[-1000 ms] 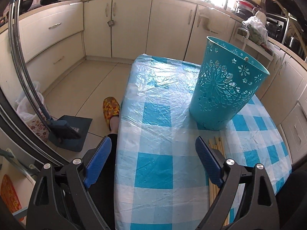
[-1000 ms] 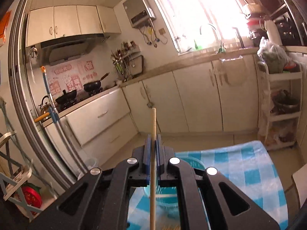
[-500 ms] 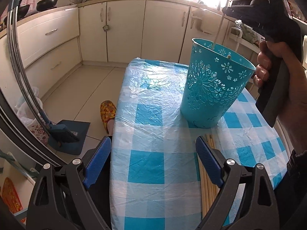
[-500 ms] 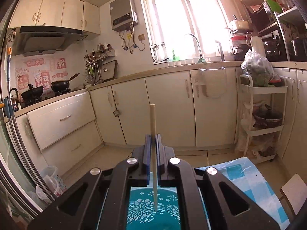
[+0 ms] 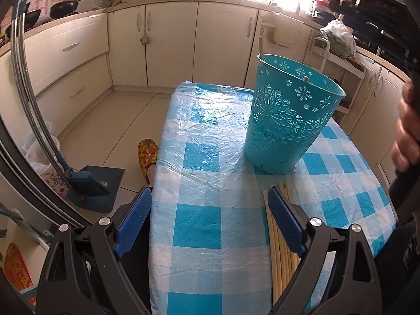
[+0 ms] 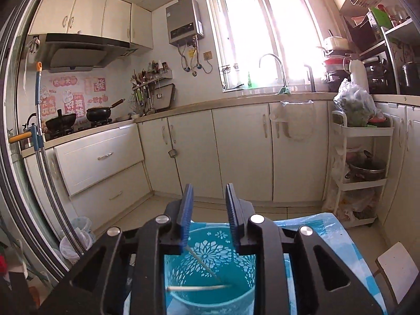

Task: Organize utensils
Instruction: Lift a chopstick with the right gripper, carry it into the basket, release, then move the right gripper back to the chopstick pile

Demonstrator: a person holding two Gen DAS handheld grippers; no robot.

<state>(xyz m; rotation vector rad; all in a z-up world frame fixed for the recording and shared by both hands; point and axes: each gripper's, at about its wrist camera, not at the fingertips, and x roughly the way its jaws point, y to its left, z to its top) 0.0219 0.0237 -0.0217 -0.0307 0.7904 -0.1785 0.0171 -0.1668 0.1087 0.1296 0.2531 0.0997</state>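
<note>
A teal perforated basket (image 5: 291, 115) stands upright on the blue-checked table (image 5: 199, 231). My right gripper (image 6: 208, 199) hovers just above the basket (image 6: 170, 270); its jaws are opening and nothing is between them. Two pale chopsticks lie inside: one leaning (image 6: 202, 263), one across the bottom (image 6: 197, 287). From the left wrist view a chopstick tip (image 5: 260, 44) pokes over the far rim. Several more chopsticks (image 5: 278, 239) lie on the table beside the right finger of my left gripper (image 5: 210, 199), which is open and empty above the table's near edge.
A hand on the right gripper's handle (image 5: 407, 136) is at the right edge. A foot in a patterned slipper (image 5: 147, 155) and a blue dustpan with brush (image 5: 86, 183) are on the floor left of the table. A white rack cart (image 6: 359, 178) stands at the right.
The right gripper sank over the basket and its jaws parted; the chopstick it held upright has dropped into the basket. The left gripper stayed almost still.
</note>
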